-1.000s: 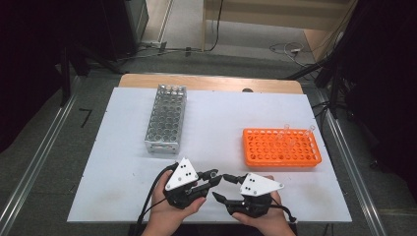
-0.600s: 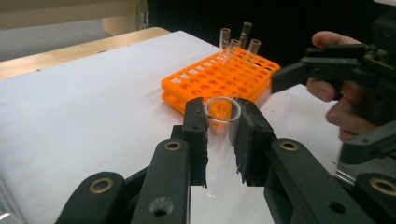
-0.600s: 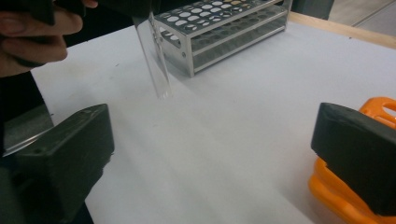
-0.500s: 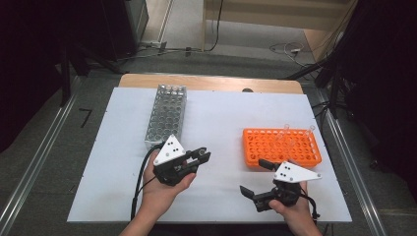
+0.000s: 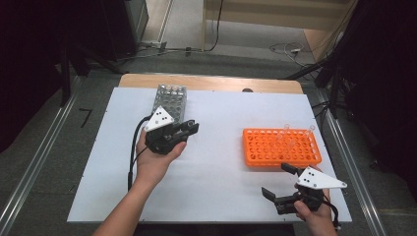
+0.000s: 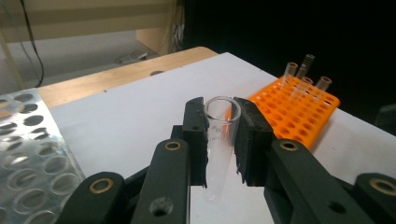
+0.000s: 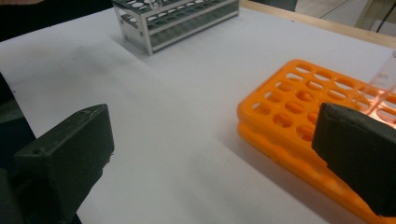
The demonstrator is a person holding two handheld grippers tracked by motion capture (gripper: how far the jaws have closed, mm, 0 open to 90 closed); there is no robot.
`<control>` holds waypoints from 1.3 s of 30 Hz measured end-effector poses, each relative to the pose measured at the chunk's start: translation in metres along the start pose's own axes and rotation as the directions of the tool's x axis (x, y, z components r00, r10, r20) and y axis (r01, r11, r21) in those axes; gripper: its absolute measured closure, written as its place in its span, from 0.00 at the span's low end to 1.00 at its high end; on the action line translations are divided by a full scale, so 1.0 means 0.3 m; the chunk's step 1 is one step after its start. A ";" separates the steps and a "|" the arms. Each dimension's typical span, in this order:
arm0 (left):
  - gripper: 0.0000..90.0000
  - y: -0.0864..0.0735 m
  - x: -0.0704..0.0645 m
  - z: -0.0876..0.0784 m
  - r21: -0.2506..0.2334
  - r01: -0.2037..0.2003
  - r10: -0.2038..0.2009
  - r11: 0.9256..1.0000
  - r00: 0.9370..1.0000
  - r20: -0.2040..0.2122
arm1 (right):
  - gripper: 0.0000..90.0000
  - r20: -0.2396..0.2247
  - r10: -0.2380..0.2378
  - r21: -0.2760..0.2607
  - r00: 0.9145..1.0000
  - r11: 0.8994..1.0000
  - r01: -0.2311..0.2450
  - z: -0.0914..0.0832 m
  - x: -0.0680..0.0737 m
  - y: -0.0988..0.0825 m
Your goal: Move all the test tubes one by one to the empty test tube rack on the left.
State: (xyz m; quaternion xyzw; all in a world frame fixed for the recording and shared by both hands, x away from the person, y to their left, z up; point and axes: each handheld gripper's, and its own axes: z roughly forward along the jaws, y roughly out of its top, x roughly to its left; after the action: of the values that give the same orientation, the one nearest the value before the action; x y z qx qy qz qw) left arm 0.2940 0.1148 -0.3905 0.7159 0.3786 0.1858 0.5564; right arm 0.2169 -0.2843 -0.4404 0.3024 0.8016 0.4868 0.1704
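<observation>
My left gripper is shut on a clear empty test tube, held near its open top between the two pads. It hovers beside the near end of the metal tube rack. My right gripper is at the front right, just before the orange tube rack. Its jaws have just opened wide and stand open with nothing between them. Several clear tubes stand at the far right end of the orange rack.
The white table top lies bare between the two racks. Its wooden back edge borders the floor, where cables lie. The metal rack is far across from my right gripper. The orange rack lies just ahead of it.
The two grippers were together at the front middle and have parted. The left one went up and left toward the metal rack. The right one went right and its jaws opened.
</observation>
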 end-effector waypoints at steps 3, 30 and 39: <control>0.84 0.015 0.037 0.017 -0.001 0.008 -0.008 1.000 1.000 -0.019 | 0.00 0.014 -0.001 0.007 1.000 1.000 0.000 -0.006 -0.013 -0.020; 0.84 0.136 0.349 0.211 -0.055 0.097 -0.105 0.994 0.978 -0.182 | 0.00 0.016 0.025 0.005 1.000 1.000 -0.025 -0.027 -0.041 -0.057; 0.84 0.179 0.410 0.290 -0.055 0.083 -0.095 0.995 0.962 -0.256 | 0.00 0.017 0.033 0.002 0.999 0.999 -0.033 -0.031 -0.048 -0.060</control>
State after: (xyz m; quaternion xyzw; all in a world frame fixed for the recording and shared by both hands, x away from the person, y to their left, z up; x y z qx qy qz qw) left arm 0.4512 0.1447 -0.3864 0.6556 0.4755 0.2604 0.5257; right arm 0.2168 -0.3061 -0.4524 0.3200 0.7955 0.4862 0.1686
